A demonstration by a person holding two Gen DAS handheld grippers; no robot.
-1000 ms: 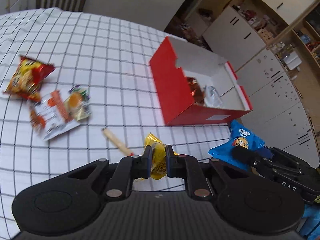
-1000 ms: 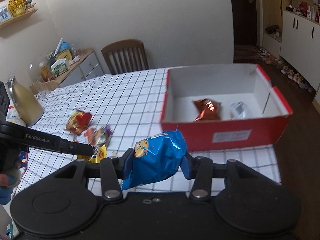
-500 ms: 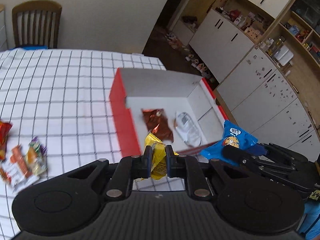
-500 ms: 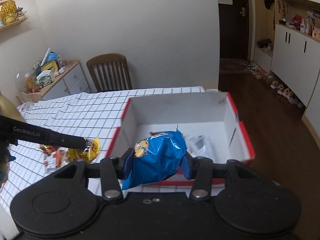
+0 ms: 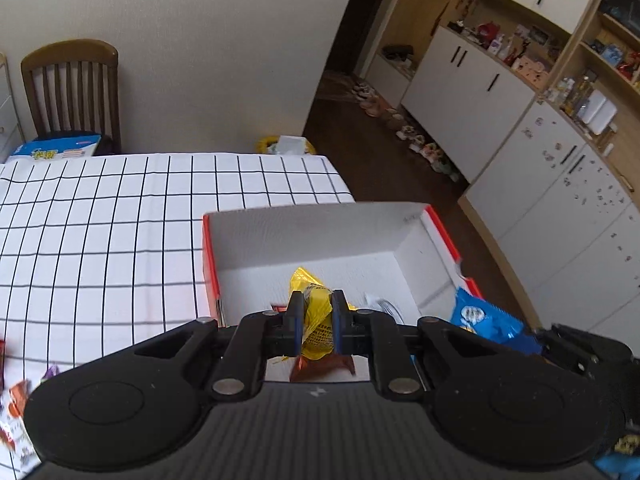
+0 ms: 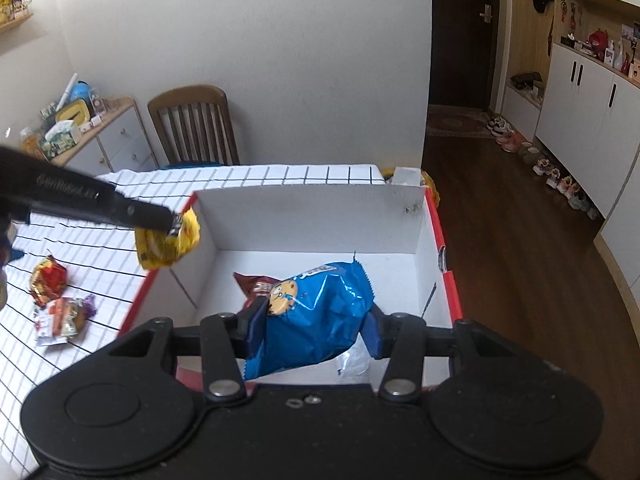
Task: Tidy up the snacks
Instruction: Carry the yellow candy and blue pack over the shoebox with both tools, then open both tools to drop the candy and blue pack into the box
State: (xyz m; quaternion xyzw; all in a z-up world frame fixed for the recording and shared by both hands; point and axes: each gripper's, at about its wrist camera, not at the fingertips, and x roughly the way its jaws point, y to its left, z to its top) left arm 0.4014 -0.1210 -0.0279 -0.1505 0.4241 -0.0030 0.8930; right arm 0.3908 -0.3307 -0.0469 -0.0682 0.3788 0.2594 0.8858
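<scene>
Carrying two packets at once, you are at the drop-off step: your left gripper (image 5: 314, 320) is clenched on the yellow snack packet (image 5: 316, 322), and your right gripper (image 6: 316, 324) is clenched on the blue cookie bag (image 6: 320, 312). Both hang over the red box (image 6: 436, 216) in the lower middle of each frame, where a brown packet (image 6: 256, 284) and a silvery one (image 5: 382, 306) already lie on its white floor. The next move, as I judge it, calls for lowering each packet a little and letting the fingers part so both fall clear of the walls; in the right wrist view the yellow one sits near the box's left wall, so bring it further inward first. More snacks (image 6: 60, 304) wait on the checked tablecloth (image 5: 100, 220) at lower left. Behind it stand a wooden chair (image 6: 192, 128), a plain wall, white cabinets (image 5: 472, 92) at right and a dark wood floor.
</scene>
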